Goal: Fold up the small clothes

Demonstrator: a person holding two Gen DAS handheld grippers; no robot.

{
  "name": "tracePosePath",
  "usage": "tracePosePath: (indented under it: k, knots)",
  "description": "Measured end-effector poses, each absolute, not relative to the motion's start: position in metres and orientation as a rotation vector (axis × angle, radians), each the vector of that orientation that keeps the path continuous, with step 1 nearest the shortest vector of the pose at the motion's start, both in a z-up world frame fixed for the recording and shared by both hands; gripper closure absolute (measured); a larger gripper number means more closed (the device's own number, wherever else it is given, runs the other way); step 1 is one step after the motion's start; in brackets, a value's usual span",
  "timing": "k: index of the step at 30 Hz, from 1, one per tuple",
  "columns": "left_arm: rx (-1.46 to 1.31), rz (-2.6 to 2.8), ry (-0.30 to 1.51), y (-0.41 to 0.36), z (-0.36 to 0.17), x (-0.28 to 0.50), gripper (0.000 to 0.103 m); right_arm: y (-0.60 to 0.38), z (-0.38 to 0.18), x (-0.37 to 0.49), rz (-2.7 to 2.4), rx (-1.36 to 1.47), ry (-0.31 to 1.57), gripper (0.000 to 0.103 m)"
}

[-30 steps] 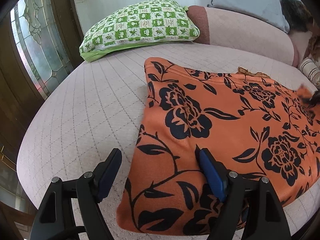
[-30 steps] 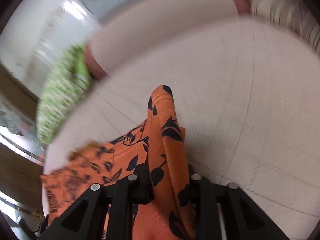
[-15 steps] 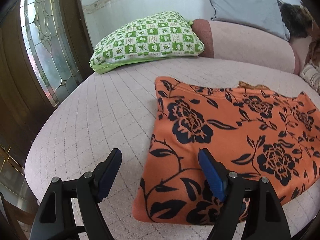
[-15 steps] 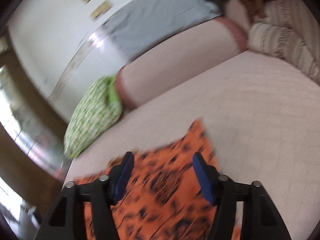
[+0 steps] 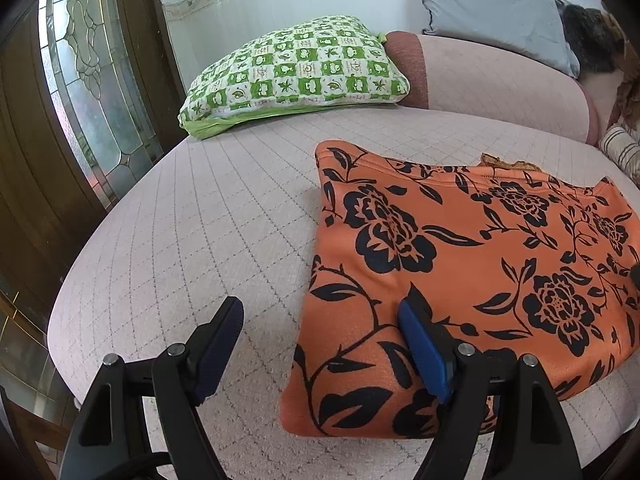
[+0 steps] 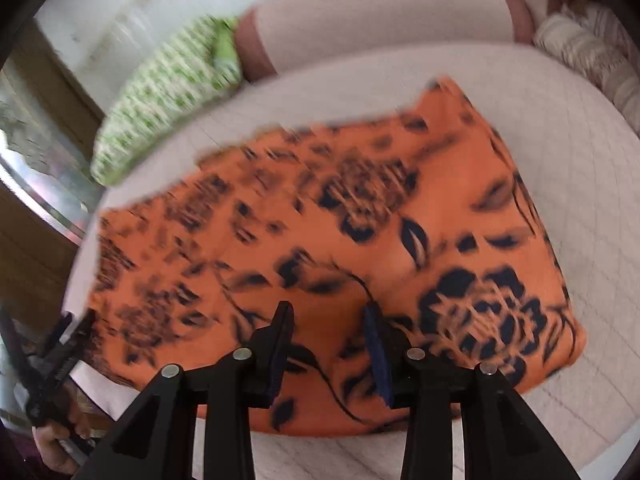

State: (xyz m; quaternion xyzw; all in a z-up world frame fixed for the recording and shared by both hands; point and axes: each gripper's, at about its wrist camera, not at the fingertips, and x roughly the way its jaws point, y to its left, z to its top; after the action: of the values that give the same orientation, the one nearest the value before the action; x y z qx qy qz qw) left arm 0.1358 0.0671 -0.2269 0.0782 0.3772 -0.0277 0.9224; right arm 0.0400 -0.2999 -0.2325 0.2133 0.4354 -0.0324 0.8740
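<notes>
An orange garment with a black flower print (image 5: 472, 264) lies folded flat on the pale quilted bed (image 5: 208, 232). It also shows in the right wrist view (image 6: 360, 220), blurred. My left gripper (image 5: 320, 344) is open and empty, hovering over the garment's near left edge. My right gripper (image 6: 328, 340) is open and empty above the garment's near edge. The left gripper also shows at the lower left of the right wrist view (image 6: 52, 364).
A green checked pillow (image 5: 296, 76) lies at the back left of the bed. A pink bolster (image 5: 500, 80) and a grey pillow (image 5: 492, 12) run along the back. A striped cushion (image 5: 620, 148) sits at the right. A glass-panelled door (image 5: 92, 92) stands left.
My right gripper let go of the garment's corner, opened and pulled back above the near edge. The garment now lies flat. My left gripper drew back a little.
</notes>
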Motion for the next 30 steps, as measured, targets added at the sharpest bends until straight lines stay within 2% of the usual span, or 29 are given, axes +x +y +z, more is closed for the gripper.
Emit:
tracePosePath:
  k: [7,10,13,16,21,30]
  knots:
    - [0.123,-0.058,0.8,0.069,-0.228,0.145,0.023,-0.274,-0.211,0.06,0.037,0.441,0.805,0.064]
    - [0.111,-0.057,0.812,0.071,-0.229,0.148,0.023,-0.251,-0.213,0.075,0.066,0.412,0.861,0.064]
    - [0.107,-0.058,0.816,0.072,-0.23,0.149,0.023,-0.233,-0.238,0.092,0.058,0.368,1.002,0.063]
    - [0.098,-0.044,0.792,0.073,-0.225,0.147,0.023,-0.223,-0.226,0.097,0.071,0.304,0.968,0.064]
    - [0.025,-0.042,0.667,0.07,-0.201,0.138,0.023,-0.274,-0.196,0.101,-0.032,0.439,0.815,0.064]
    - [-0.008,-0.036,0.734,0.031,-0.207,0.182,0.023,-0.404,-0.206,0.122,-0.247,0.674,0.766,0.064]
